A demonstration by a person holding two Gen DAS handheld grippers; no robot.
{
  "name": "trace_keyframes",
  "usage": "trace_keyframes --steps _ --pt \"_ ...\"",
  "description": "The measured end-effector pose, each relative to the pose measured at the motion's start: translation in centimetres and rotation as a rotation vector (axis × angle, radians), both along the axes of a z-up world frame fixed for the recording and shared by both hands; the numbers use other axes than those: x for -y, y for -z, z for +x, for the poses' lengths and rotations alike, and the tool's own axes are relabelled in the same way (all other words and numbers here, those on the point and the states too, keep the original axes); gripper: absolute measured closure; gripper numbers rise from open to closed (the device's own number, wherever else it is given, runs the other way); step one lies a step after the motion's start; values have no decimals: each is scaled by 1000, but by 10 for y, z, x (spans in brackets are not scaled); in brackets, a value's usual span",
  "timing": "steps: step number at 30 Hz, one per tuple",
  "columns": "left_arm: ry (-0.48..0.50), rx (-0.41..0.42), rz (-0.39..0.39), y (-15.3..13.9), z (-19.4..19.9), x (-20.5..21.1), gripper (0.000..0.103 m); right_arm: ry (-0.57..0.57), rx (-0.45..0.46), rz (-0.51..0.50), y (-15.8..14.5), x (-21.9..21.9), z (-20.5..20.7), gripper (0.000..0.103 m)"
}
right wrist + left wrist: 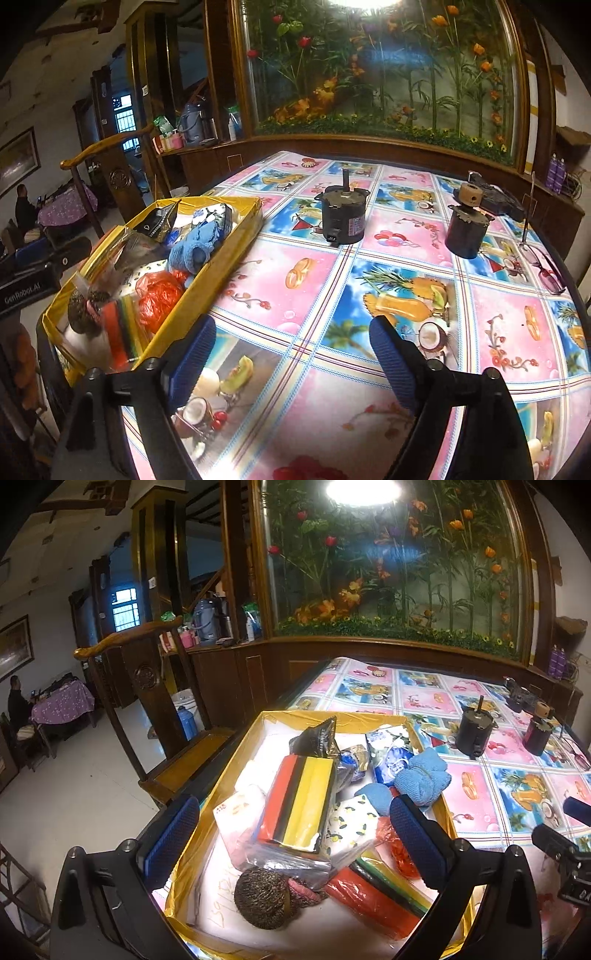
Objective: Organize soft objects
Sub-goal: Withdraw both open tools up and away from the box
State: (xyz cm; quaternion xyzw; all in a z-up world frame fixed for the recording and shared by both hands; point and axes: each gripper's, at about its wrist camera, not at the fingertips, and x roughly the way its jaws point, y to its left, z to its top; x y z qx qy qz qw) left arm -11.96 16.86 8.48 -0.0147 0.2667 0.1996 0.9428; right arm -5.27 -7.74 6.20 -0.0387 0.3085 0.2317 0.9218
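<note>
One yellow box (369,716) sits at the left edge of the table (406,266), and all the soft things lie inside it. Counted there: two striped sponge packs, one upright in the middle (299,805) and one flat at the near right (380,890); one blue cloth (421,775) at the far right; one red bag (402,853); one brown scrubber (264,899) at the near end; one lemon-print cloth (351,821); one dark foil pouch (317,738), its print too small to read.

On the table, well apart from the box, stand two dark motors (341,219) (467,230), with one pair of glasses (543,266) far right.

The left gripper (295,840) hangs over the box, jaws spread wide, nothing between them. The right gripper (291,356) is over bare tablecloth, jaws also spread and empty. The left tool's side reads "GenRobot.AI" (22,293).
</note>
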Motion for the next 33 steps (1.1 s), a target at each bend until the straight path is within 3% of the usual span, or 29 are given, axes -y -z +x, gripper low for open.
trace_keyframes --steps 12,33 --pt "-74 -37 32 6 7 3 0 -25 71 -8 -6 -5 -11 10" --pt "-112 -99 56 13 10 -2 0 -11 67 4 -7 -1 -11 9"
